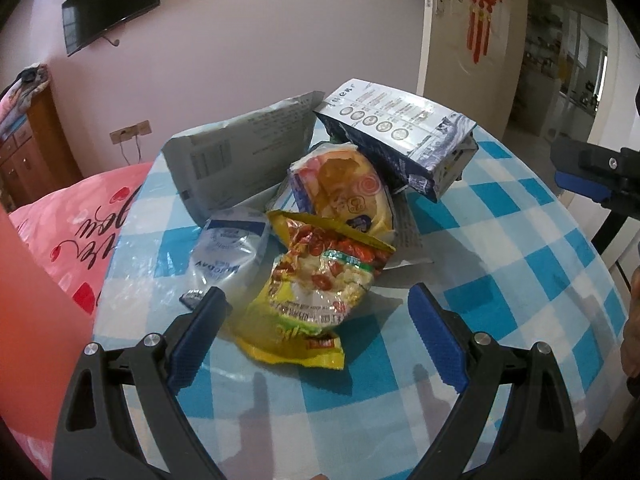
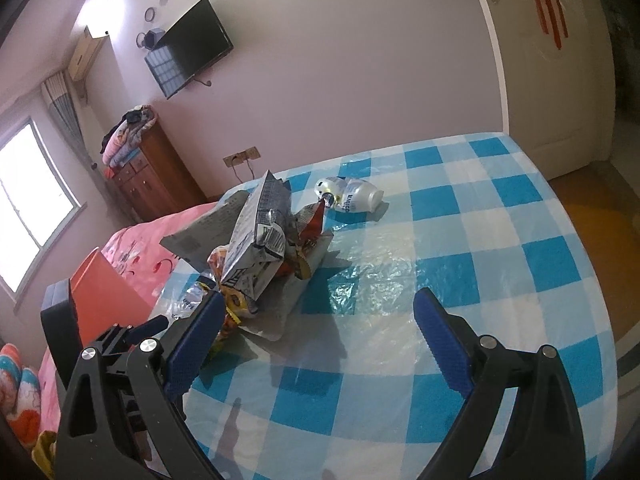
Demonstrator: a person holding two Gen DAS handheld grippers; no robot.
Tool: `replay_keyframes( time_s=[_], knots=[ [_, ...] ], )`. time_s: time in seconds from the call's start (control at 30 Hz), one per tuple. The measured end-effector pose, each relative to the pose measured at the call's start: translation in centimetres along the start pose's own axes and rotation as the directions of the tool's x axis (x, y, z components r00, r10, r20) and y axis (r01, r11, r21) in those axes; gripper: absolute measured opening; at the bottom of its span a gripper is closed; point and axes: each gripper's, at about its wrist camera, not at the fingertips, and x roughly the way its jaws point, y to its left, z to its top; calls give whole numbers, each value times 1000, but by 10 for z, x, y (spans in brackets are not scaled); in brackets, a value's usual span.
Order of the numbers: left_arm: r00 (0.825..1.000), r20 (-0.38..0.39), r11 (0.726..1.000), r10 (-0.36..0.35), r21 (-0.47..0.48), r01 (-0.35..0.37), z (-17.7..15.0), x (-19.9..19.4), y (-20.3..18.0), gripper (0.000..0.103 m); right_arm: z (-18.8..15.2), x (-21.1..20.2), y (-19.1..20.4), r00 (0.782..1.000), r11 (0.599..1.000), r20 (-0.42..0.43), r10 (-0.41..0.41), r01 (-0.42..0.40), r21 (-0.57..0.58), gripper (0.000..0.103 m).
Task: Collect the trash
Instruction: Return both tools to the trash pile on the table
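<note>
Left gripper [image 1: 316, 312] fingers spread wide around the yellow snack wrapper [image 1: 304, 300] at frame centre; right gripper [image 2: 320, 316] fingers released, empty above the checked worktop [image 2: 500, 240].

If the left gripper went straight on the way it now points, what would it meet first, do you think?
Most likely the yellow snack wrapper, lying on the checked tablecloth between the open fingers of the left gripper. The crushed bottle sits just left of that line; depth is uncertain.

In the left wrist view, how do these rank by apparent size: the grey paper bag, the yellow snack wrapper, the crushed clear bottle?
Largest to smallest:
1. grey paper bag
2. yellow snack wrapper, though it lies nearest the camera, so this is unsure
3. crushed clear bottle
</note>
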Motion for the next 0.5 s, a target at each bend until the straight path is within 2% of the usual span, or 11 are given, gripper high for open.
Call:
replay_keyframes(
  time_s=[0.5],
  knots=[
    [998,-28,998,-57,-33,56,11,25,11,93,13,23,16,999,998,-48,6,-8,-55,94]
  ],
)
